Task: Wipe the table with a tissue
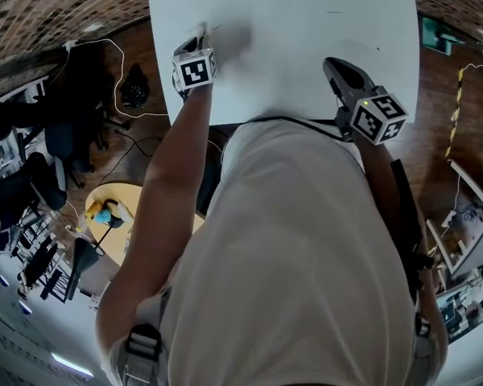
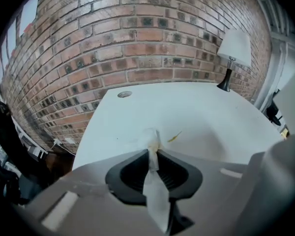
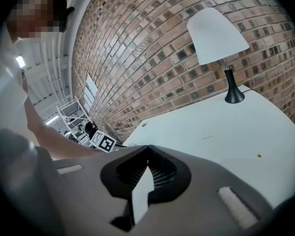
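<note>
Tissue (image 2: 154,188) pinched in left gripper (image 2: 151,150) jaws, on table (image 2: 206,112).

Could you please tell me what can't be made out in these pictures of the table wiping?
Left gripper view: the yellowish mark beside the tissue is too small to identify.
Head view: the person's torso hides part of the table's near edge; the left gripper covers the tissue's tip.
Right gripper view: the right gripper's body hides the table just below; the speck is too small to name.
</note>
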Action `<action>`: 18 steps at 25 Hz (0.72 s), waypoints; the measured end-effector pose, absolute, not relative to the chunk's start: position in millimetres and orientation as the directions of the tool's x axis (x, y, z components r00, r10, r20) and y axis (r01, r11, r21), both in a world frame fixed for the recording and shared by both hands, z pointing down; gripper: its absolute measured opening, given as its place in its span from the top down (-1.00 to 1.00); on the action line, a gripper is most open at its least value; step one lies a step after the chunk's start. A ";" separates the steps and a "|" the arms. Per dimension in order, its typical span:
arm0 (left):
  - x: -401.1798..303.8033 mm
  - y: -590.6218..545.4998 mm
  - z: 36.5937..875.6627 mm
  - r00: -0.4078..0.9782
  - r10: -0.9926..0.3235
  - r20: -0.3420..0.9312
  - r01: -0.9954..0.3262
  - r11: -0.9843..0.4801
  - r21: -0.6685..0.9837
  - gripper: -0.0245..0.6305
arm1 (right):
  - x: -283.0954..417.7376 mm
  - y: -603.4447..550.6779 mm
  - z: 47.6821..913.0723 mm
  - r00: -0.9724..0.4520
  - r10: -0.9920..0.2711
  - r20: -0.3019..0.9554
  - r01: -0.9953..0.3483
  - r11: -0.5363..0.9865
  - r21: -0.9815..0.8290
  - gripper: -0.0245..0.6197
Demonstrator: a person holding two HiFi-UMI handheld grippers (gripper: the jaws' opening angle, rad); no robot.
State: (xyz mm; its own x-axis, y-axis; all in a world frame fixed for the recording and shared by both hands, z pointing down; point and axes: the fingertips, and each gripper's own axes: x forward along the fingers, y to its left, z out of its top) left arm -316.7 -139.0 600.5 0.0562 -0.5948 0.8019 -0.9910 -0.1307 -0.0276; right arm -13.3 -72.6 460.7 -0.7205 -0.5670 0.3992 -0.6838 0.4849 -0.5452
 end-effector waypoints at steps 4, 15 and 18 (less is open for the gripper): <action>-307.0 -147.1 599.7 0.066 -0.586 0.808 -0.990 -0.140 -0.021 0.75 | -5.0 -71.4 459.6 -0.718 -0.568 0.402 -0.685 0.476 -0.551 0.90; -269.6 -169.2 596.0 0.154 -0.589 0.793 -0.966 -0.260 -0.006 0.75 | 23.4 -71.6 460.6 -0.694 -0.600 0.397 -0.700 0.438 -0.564 0.90; -256.0 -171.8 596.5 0.179 -0.586 0.790 -0.960 -0.280 0.010 0.75 | 27.8 -71.2 462.0 -0.690 -0.605 0.397 -0.703 0.430 -0.566 0.90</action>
State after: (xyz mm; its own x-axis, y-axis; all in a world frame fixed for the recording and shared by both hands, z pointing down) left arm -256.0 -171.8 596.5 0.1793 -0.5858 0.7904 -0.9599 -0.2803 0.0101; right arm 27.8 -71.2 462.0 -0.6899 -0.6052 0.3972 -0.7033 0.4302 -0.5659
